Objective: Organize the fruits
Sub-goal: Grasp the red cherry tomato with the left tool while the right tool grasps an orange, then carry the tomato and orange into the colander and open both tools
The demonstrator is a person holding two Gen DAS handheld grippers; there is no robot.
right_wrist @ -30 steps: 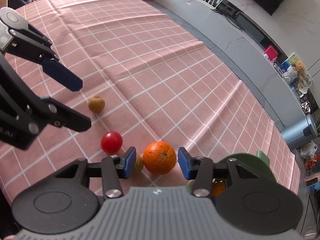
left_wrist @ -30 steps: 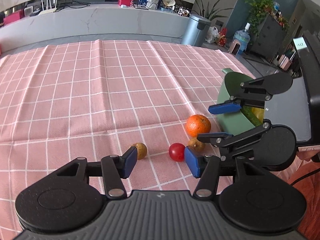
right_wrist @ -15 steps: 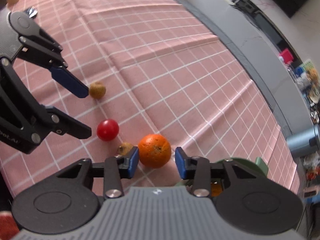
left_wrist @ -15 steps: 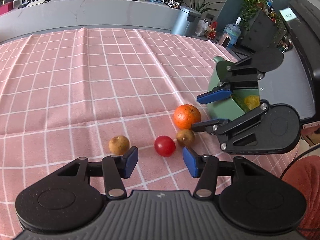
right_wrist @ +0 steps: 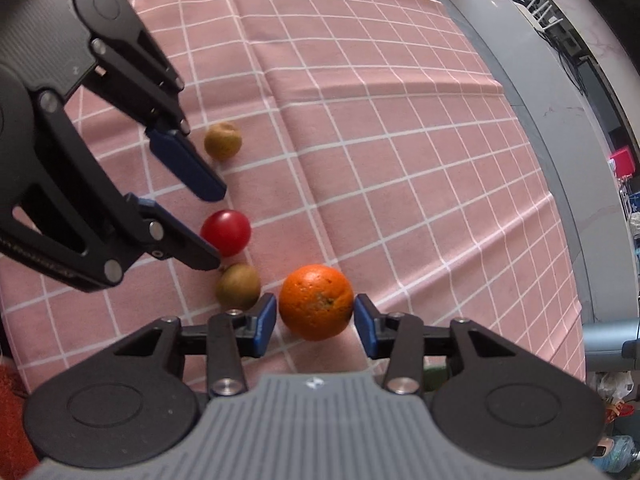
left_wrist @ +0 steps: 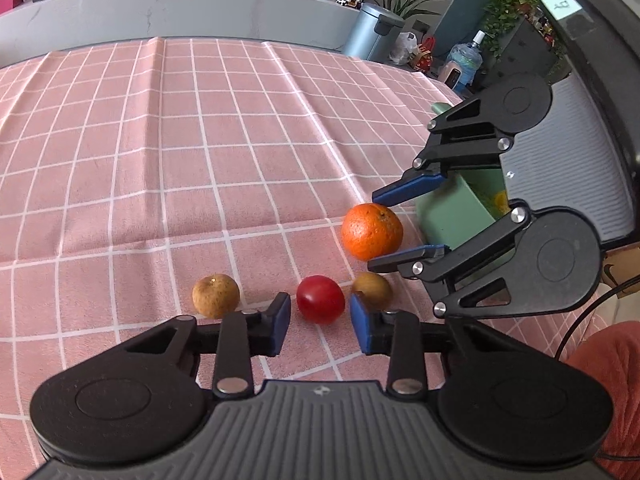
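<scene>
Four fruits: orange (right_wrist: 316,301), red tomato (left_wrist: 320,298) and two brown fruits lie loose on the pink checked cloth (left_wrist: 200,152) beside the green bin (left_wrist: 452,216)
Left gripper (left_wrist: 320,322): you have just narrowed it around the tomato, pads not yet touching
Right gripper (right_wrist: 315,322): pads flank the orange; contact unclear
Meaning: two pickups imminent
Writing: none legible

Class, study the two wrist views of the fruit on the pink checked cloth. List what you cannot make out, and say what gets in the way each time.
- Green container, left wrist view: the right tongs cover most of it; only a yellow scrap shows inside.
- Same container, right wrist view: hidden beneath the tongs' grey body.
- Small red round fruit, right wrist view: whether the left tongs touch it cannot be told.
- Round orange: pad contact is unclear.
</scene>
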